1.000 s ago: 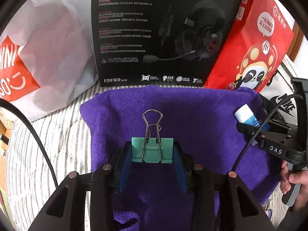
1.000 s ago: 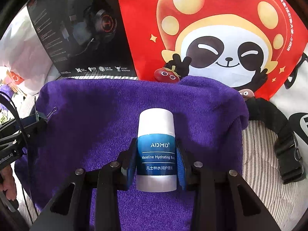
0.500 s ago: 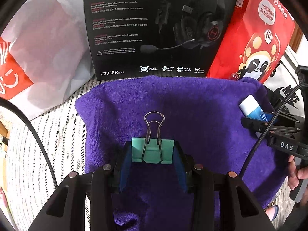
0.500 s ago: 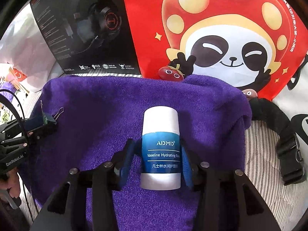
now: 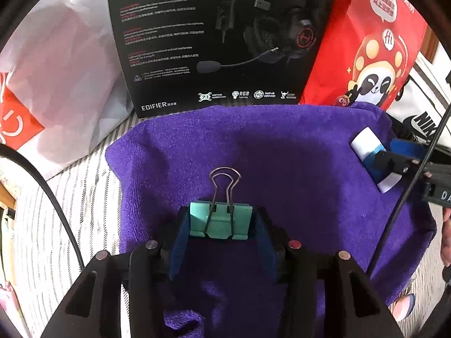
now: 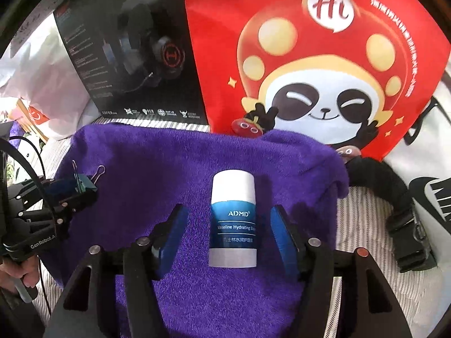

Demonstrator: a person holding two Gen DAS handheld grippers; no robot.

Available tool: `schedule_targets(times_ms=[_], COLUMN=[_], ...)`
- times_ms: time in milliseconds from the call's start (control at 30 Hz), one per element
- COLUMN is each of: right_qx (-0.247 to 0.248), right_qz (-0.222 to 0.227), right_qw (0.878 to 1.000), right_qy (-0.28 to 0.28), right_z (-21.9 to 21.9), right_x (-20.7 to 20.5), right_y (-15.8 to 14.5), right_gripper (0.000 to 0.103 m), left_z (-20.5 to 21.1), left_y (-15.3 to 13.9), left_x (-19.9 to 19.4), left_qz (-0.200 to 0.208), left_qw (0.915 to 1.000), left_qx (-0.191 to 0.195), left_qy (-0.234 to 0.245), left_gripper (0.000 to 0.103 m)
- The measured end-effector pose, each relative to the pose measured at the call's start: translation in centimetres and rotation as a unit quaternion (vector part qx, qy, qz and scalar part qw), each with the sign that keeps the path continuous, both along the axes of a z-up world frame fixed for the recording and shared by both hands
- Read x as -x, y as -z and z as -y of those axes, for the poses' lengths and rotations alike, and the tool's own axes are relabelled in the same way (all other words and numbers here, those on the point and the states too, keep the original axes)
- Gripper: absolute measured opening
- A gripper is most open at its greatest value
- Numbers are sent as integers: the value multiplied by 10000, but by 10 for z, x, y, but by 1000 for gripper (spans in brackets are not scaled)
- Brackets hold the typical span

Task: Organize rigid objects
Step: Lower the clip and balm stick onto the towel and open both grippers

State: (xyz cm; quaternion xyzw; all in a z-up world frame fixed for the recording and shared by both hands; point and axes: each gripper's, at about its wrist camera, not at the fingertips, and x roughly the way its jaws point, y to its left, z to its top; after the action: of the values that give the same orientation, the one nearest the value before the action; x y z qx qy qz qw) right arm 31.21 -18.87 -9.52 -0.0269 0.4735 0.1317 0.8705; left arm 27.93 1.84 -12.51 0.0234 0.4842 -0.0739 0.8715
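The left gripper (image 5: 221, 225) is clamped on a green clip (image 5: 220, 221), pads pressed to its two short sides so the wire loop points away to 12 o'clock, free of the fingers; that grip keeps the clip level over the purple towel (image 5: 282, 155). Whether the clip touches the towel or hangs just above it is hard to tell from this angle.

The right gripper (image 6: 229, 228) stands with its jaws apart, a clear gap on each side of the balm stick (image 6: 233, 219), which lies flat on the towel with its white cap toward 12 o'clock. It seems set down there, at the towel's 3 o'clock side as the left camera sees it, with the clip toward 9 o'clock, well apart. A black box (image 5: 220, 36) and red bag (image 6: 324, 56) stand behind the towel, at 12 o'clock.
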Motion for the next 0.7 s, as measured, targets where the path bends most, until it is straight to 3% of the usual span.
schedule_targets(times_ms=[133, 367, 567, 700], right_qx=[30, 31, 152, 189], right_qz=[57, 302, 333, 318], right_qw=[10000, 9995, 9993, 9993], right_qy=[27, 65, 34, -5], right_z=[5, 8, 5, 2], right_x=[5, 14, 16, 16], right_y=[-7, -24, -27, -26], right_gripper=[63, 71, 71, 71], left_z=[7, 9, 3, -3], left_y=[1, -3, -14, -27], left_x=[1, -1, 1, 5], left_qz=[-70, -175, -239, -107], left_qw=[9999, 9998, 9994, 9996], left_qx=[-97, -89, 260, 242], left_qy=[73, 40, 46, -14], left_gripper=[55, 56, 59, 59])
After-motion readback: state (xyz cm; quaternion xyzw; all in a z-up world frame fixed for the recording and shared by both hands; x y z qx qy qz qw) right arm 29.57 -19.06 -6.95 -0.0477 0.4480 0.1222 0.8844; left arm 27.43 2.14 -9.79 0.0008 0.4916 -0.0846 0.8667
